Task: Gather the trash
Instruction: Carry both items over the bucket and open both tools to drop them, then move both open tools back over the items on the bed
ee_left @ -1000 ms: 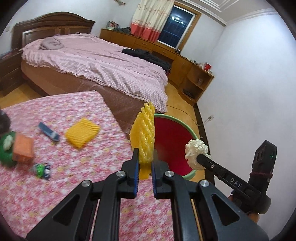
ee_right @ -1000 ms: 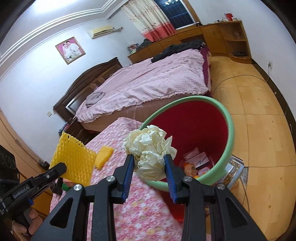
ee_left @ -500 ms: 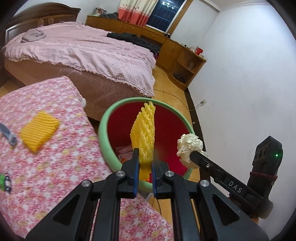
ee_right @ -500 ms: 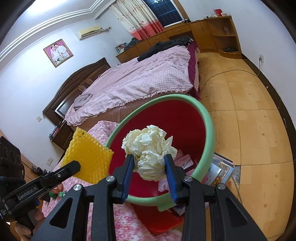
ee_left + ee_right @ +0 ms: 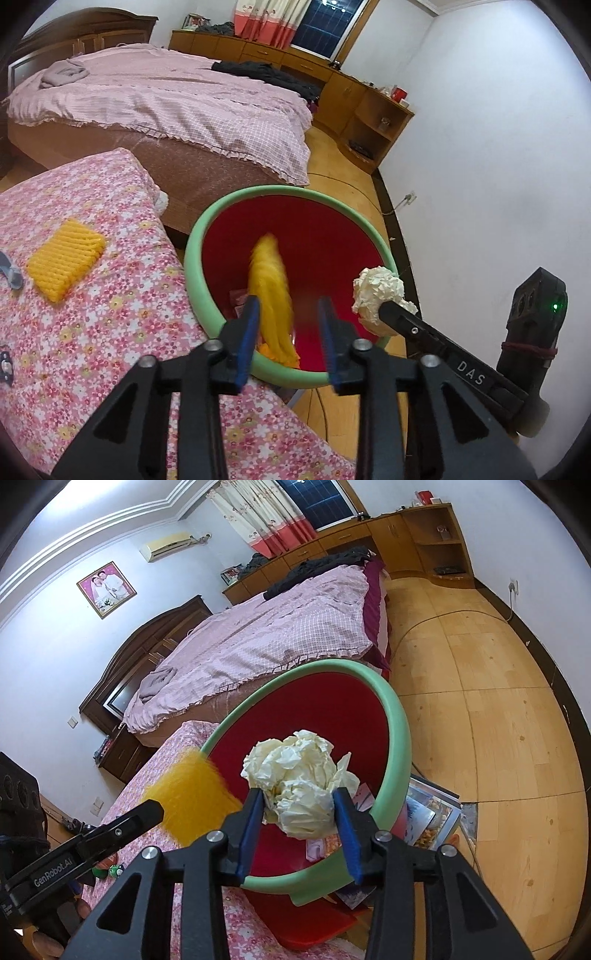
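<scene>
A yellow foam net (image 5: 273, 291), blurred by motion, drops between the parted fingers of the left gripper (image 5: 290, 338) above the red bin (image 5: 288, 194). Half a second ago those fingers were pinched tight on the net and held it upright; now they stand wide apart and the net hangs free between them, its lower end already below the green rim. In the right wrist view the same net (image 5: 192, 794) shows as a yellow smear at the bin's (image 5: 400, 738) near left edge, just off the tip of the left gripper (image 5: 153, 808).

The right gripper (image 5: 299, 812) is unchanged: its blue pads are still clamped on a paper ball (image 5: 295, 779), held over the bin's mouth, where cards and wrappers lie at the bottom. From the left camera the ball (image 5: 378, 295) sits at the end of the right gripper's (image 5: 386, 310) black finger, over the far right rim.

The release likely puts the first of the two carried pieces in the bin, though it has not yet settled. The ball looks placed to follow once the right fingers part.

More remains on the floral table (image 5: 110, 332) beside the bin: a second foam net (image 5: 66, 260) lies flat, with a grey strip (image 5: 11, 271) just left of it. Beyond stands a bed (image 5: 166, 99) under a pink cover.
</scene>
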`<action>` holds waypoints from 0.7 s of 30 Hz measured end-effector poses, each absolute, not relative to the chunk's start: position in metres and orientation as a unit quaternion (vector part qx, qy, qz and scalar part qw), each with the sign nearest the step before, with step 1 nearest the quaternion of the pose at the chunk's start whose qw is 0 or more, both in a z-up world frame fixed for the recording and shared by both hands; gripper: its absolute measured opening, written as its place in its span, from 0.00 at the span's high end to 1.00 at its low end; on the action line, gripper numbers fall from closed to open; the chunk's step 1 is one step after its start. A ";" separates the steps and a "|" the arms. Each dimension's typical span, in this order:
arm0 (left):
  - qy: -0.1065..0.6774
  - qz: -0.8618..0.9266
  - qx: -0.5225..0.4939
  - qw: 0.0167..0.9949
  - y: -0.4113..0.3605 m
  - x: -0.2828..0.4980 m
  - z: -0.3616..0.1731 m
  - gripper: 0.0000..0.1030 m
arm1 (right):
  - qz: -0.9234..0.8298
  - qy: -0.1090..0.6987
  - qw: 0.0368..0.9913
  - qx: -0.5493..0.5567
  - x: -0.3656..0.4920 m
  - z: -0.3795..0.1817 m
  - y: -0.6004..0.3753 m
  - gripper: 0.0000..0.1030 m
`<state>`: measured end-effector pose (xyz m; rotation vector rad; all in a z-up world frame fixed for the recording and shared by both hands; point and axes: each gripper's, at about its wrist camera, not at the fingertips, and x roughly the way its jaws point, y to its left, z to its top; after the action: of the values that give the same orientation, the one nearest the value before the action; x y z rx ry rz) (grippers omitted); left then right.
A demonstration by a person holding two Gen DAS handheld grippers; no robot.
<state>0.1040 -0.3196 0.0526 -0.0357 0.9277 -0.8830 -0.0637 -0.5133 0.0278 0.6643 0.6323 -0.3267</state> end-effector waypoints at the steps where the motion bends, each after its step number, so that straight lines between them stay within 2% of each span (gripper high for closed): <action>1: 0.433 -0.410 -0.017 0.803 -0.319 0.104 0.053 0.67 | -0.156 0.303 0.884 0.319 -0.064 0.028 -0.513 0.58; 10: 0.433 -0.394 -0.017 0.810 -0.306 0.105 0.054 0.66 | -0.161 0.296 0.886 0.319 -0.067 0.034 -0.511 0.51; 12: 0.433 -0.391 -0.018 0.812 -0.302 0.105 0.054 0.66 | -0.163 0.295 0.886 0.318 -0.068 0.035 -0.511 0.46; 18: 0.427 -0.373 -0.023 0.823 -0.285 0.105 0.058 0.66 | -0.155 0.291 0.889 0.317 -0.068 0.039 -0.505 0.40; 21: 0.423 -0.359 -0.027 0.831 -0.274 0.108 0.060 0.63 | -0.151 0.291 0.892 0.312 -0.066 0.042 -0.499 0.39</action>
<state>0.1077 -0.2742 0.0604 -0.0568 0.8970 -0.7619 -0.0665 -0.4992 0.0424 0.6469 0.6038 -0.3124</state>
